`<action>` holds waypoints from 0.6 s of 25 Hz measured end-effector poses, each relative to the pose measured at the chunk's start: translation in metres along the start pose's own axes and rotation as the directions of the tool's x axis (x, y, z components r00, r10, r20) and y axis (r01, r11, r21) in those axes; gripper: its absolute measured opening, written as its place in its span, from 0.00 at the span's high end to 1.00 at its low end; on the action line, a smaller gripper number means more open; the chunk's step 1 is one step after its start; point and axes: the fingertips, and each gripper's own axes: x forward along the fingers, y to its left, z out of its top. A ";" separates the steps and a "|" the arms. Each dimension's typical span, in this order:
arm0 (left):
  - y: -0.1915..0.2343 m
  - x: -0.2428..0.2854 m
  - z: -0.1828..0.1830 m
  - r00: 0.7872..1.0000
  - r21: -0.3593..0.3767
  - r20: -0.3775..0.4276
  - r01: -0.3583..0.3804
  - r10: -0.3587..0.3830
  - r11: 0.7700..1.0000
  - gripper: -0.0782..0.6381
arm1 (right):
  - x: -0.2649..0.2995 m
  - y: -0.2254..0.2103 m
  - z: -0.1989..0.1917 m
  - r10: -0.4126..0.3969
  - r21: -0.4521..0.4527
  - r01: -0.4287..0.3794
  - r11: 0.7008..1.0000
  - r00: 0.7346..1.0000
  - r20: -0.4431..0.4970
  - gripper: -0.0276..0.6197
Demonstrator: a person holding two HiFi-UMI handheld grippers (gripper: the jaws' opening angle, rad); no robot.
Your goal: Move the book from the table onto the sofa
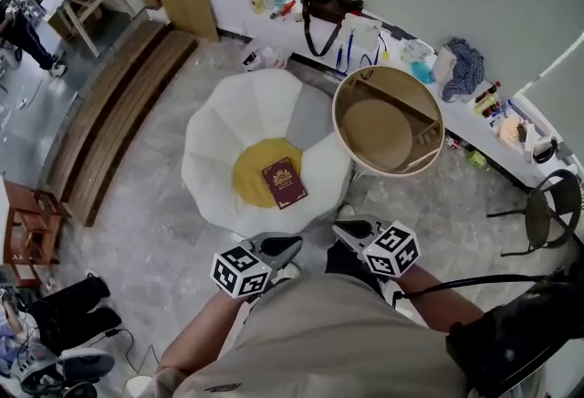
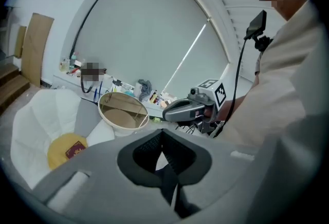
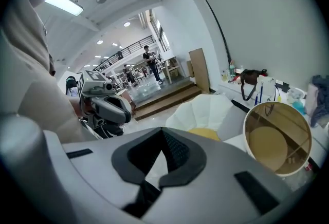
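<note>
The book (image 1: 284, 183) lay flat on the yellow cushion (image 1: 248, 177) in the middle of the sofa (image 1: 228, 118), cover up. Its long axis ran roughly from the sofa's front edge towards its back, leaning a little off that line. The round table (image 1: 436, 118) stood just beside the sofa on its right and carried nothing of the task's, so we judged the move as good as done.

From the sofa's front edge, both our grippers sat on the near side, drawn in against the body and well apart from the book. The book lay ahead of them and below. The left gripper (image 1: 290, 246) was opposite the sofa's front middle. The right gripper (image 1: 345, 229) was opposite its front right corner, towards the table. The left one looked slightly the nearer to the book, though the gap between the two was small.

Each gripper pointed forward and somewhat down over the sofa, marker cube uppermost, the two tips angled in towards each other. In each gripper's own view the jaws were closed together with nothing between them, so neither held anything.

Had the book needed straightening, we judged the left gripper would have reached it by going forward and down along the book's long axis.
</note>
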 end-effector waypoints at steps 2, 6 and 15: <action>-0.005 -0.003 0.006 1.000 0.026 0.004 -0.002 0.002 1.000 0.88 | -0.005 0.005 0.003 -0.006 -0.022 0.006 1.000 1.000 0.001 0.94; -0.012 -0.010 0.006 1.000 0.047 0.012 -0.012 0.011 0.999 0.88 | -0.008 0.015 0.005 -0.016 -0.047 0.017 0.999 1.000 0.011 0.94; -0.011 -0.021 0.002 0.999 0.051 0.022 -0.044 0.043 0.998 0.88 | -0.008 0.031 0.009 -0.007 -0.089 0.008 0.996 1.000 0.015 0.94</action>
